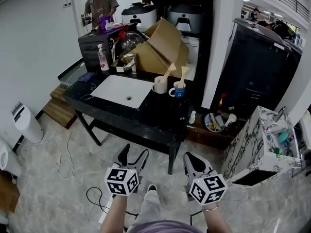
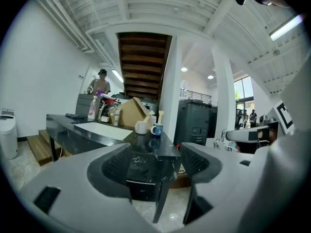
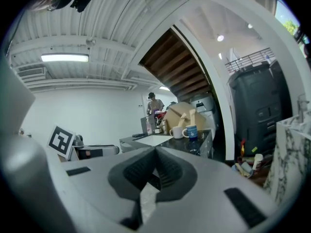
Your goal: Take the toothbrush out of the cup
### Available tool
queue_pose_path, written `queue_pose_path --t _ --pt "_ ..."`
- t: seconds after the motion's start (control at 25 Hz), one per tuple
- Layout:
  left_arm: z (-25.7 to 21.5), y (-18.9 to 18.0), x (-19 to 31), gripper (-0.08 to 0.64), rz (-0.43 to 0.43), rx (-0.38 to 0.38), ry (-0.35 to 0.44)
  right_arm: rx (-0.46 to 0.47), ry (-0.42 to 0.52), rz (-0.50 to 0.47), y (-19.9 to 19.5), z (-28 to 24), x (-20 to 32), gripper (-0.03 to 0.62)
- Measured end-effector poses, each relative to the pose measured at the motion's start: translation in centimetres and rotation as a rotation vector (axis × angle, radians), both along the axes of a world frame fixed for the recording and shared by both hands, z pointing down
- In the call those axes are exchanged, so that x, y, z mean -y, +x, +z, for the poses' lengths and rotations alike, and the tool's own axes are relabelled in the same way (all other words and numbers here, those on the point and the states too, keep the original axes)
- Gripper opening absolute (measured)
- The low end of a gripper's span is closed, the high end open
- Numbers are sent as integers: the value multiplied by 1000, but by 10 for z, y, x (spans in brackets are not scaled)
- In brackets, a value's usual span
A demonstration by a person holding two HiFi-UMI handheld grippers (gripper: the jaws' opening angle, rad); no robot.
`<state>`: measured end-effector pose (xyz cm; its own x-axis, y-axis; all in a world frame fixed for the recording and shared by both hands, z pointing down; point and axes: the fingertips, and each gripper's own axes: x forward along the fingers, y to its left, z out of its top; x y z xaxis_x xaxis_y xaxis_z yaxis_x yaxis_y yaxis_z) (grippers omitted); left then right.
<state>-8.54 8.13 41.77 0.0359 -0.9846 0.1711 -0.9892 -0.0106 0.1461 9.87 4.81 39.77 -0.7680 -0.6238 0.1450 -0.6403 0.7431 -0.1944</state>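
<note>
Our left tongs (image 1: 134, 155) hung released, our right tongs (image 1: 194, 161) clenched on nothing, both well short of the tabletop (image 1: 155, 113), where one toothbrush (image 1: 168, 72) stood in the white cup (image 1: 160, 85) and another in the blue cup (image 1: 179, 90). We judged it best to clear the near edge, pinch a handle high and lift straight up, minding the marbled cabinet (image 1: 248, 144) at right.

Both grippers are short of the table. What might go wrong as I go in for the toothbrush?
1. The white cup and blue cup stand close together, each with a toothbrush; reaching for one may knock the other.
2. The right gripper has its jaws together, so it likely cannot grasp until opened; the left gripper is open.
3. The blue cup stands near the right end of the table and might be pushed off.
</note>
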Motion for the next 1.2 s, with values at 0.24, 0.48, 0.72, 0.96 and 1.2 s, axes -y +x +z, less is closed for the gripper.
queue_pose_path --t 0.24,0.48,0.72,0.96,1.2 --pt "-11 -44 86 311 56 18 25 -25 0 61 -39 -1 77 2" --pt "-21 -89 166 311 112 19 37 -41 9 121 -80 -11 144 2" --pt "-30 -116 232 310 167 37 46 -53 4 181 -105 -11 191 2" --pt "-31 -122 281 288 207 42 39 -80 -11 230 -106 -6 217 3" --pt "-38 -114 325 262 246 75 41 -72 -18 262 -100 -5 241 3"
